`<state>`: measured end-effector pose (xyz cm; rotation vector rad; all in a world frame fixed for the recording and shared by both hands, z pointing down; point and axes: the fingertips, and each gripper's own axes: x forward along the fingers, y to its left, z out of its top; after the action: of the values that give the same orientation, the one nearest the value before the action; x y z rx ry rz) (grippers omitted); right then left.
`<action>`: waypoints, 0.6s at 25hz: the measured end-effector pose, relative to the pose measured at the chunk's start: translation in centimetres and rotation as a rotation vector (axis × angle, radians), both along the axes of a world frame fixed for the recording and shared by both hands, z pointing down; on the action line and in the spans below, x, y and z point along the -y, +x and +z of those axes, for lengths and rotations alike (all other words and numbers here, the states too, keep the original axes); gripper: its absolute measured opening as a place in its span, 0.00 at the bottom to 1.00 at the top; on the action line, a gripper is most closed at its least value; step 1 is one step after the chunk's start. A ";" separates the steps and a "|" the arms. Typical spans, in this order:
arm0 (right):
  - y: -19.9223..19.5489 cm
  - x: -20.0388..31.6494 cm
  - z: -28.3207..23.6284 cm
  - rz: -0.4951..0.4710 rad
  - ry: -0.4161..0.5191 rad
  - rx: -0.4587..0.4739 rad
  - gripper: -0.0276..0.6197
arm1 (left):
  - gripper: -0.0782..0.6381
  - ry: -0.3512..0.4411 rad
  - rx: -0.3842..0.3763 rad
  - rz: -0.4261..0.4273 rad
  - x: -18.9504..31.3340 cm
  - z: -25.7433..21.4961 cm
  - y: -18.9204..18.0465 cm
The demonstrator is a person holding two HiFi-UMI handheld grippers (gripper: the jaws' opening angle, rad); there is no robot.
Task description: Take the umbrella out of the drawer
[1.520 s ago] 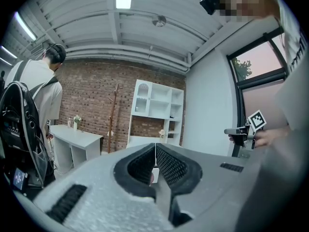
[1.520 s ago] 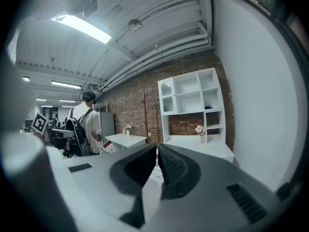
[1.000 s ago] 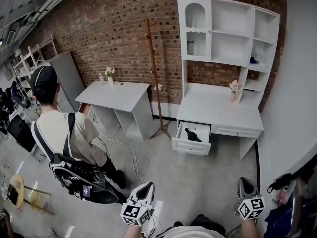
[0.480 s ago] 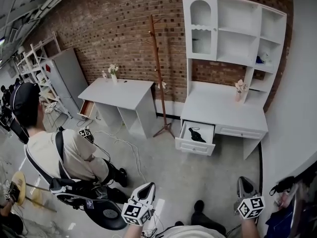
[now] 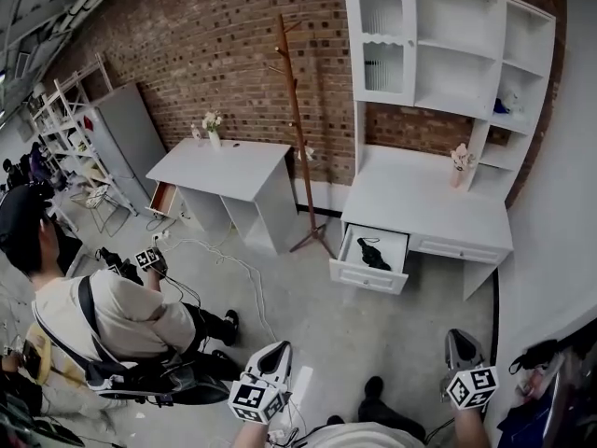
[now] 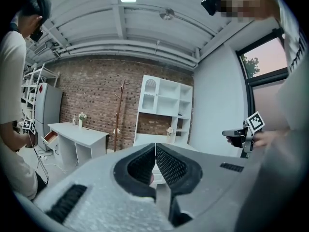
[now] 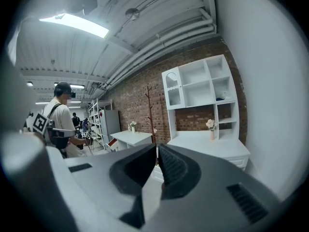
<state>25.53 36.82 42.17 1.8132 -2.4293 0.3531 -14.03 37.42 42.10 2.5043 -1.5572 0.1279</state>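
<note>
Still clamped shut on nothing, the left gripper [image 5: 275, 353] and right gripper [image 5: 462, 341] ride low while the white desk [image 5: 420, 203] has drawn slightly nearer, so the approach is only beginning; the umbrella [image 5: 371, 253] lies in the open drawer [image 5: 366, 276], well apart from both, a small dark shape with its handle indistinct
</note>
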 end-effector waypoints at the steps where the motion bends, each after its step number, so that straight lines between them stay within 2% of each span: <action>1: 0.2 0.7 0.1 -0.004 -0.005 0.000 0.09 | 0.15 -0.003 0.000 -0.003 0.5 0.1 0.3; 15: 1.3 10.7 2.3 -0.095 -0.050 0.011 0.09 | 0.15 -0.039 0.002 -0.063 8.0 1.2 3.7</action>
<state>26.88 26.13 44.46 1.6739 -2.4795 0.4123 -10.36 29.45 43.34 2.4239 -1.6171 0.1503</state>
